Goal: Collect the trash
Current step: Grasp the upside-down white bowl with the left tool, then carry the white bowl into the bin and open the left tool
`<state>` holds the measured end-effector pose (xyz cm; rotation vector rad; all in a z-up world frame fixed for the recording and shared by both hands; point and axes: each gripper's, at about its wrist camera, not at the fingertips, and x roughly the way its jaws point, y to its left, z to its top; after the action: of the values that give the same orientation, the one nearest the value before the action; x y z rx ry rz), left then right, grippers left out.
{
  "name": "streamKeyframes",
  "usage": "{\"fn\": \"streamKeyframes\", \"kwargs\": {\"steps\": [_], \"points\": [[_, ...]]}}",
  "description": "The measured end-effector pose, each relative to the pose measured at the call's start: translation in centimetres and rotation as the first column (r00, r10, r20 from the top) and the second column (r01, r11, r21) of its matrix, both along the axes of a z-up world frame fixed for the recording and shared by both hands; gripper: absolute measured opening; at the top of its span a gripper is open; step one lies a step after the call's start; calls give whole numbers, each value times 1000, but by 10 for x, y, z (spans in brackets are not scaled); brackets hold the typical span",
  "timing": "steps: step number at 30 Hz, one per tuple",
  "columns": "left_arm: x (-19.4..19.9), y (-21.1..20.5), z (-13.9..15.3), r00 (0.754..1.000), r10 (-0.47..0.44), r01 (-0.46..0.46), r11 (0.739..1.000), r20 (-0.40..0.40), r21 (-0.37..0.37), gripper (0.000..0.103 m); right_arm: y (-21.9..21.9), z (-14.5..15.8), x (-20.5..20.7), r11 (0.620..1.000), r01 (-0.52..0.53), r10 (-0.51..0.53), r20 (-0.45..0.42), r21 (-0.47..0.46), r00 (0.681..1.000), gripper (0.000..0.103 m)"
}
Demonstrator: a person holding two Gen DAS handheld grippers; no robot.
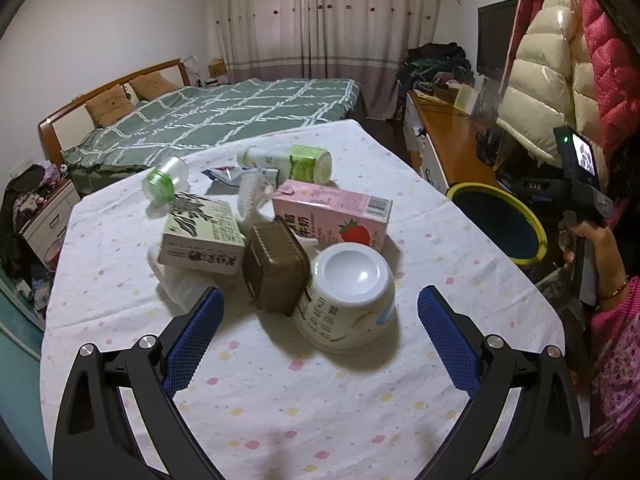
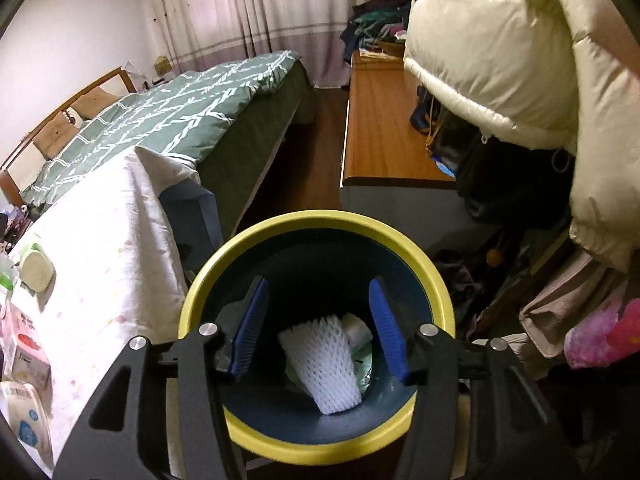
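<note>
bin holds foam net and wrappers, trash pile waits on the table

the right gripper (image 2: 318,328) hangs over the round dark-blue plastic bin with a yellow rim (image 2: 316,222), its blue ribbed pads spread wide with nothing between them. directly below and between its fingers, inside the bin, lies a white foam mesh fruit sleeve (image 2: 320,364); beside it, toward the right finger, sit a pale crumpled wrapper and something greenish, too shadowed to name for sure.

the left gripper (image 1: 320,320) is also wide open and empty, held above the table under a white cotton cloth with pastel dots (image 1: 280,412). just ahead between its fingers stands an upturned white glossy paper cup with printed sides (image 1: 348,300). touching the cup toward the left finger is a brown ribbed plastic tray (image 1: 276,268), tilted on its side. beyond it lie a pale green rectangular carton with leaf print (image 1: 202,236) and a pink strawberry milk carton (image 1: 336,216). farther ahead are a clear plastic bottle with a green label (image 1: 166,180) and a white-and-green plastic bottle (image 1: 292,162), both on their sides. the bin's rim (image 1: 536,220) shows beyond the right finger, off the table's edge.
</note>
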<state>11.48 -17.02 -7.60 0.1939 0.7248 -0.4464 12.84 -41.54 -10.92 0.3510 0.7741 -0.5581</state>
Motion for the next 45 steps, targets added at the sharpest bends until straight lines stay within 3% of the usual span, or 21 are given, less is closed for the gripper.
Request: {"fn": "streamKeyframes", "kwargs": {"steps": [9,22,28,35,45], "points": [[15,-20,-32,995,-51,52,999,-86,6,96,12,10,-11,999,-29,29,39,14,999,53],[41,-57,-55,995,-52,57,996,-84,65,94,7,0,-15,998,-37,35,45,42,998,53],[49,-68,-61,998,-33,39,993,-54,114,82,6,-3,-16,998,-40,37,50,52,998,53],[32,-51,-55,995,-80,84,994,-58,76,79,7,-2,-22,997,-42,38,64,59,997,53],[-23,-19,-35,982,-179,182,982,-62,48,79,15,8,-29,997,-62,57,95,50,994,53]]}}
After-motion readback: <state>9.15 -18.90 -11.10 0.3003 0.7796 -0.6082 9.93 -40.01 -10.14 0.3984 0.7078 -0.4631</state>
